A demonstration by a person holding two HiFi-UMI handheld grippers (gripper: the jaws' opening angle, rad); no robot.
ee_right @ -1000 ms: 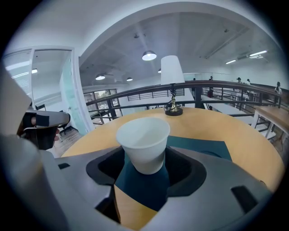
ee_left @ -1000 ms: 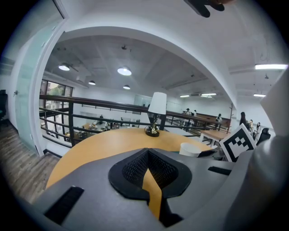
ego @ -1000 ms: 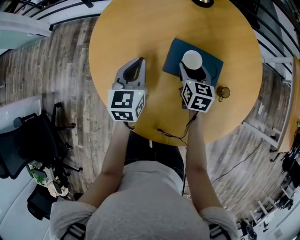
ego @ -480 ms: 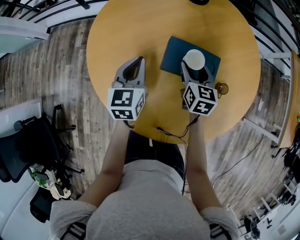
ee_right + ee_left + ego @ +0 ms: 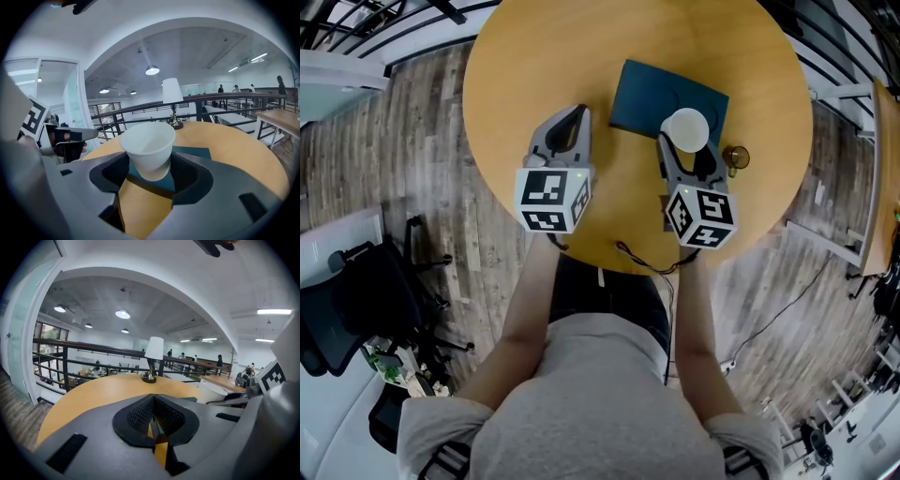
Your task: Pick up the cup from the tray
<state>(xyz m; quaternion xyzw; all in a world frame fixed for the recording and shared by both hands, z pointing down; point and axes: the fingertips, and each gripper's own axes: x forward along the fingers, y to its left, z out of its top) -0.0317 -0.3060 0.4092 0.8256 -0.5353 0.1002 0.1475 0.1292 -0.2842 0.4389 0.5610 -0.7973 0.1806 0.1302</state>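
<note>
Right gripper [image 5: 149, 163]: jaws pinching white cup [image 5: 147, 143]; blue tray [image 5: 193, 152] beneath. Left gripper [image 5: 153, 417]: jaws pressed together, desk [image 5: 93, 391] ahead.

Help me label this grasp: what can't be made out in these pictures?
Base of the cup: head view, hidden beneath its own rim and the right gripper.
Small brass object beside the tray: head view, too small to identify.
Near edge of the tray: right gripper view, behind the cup and the right gripper.
</note>
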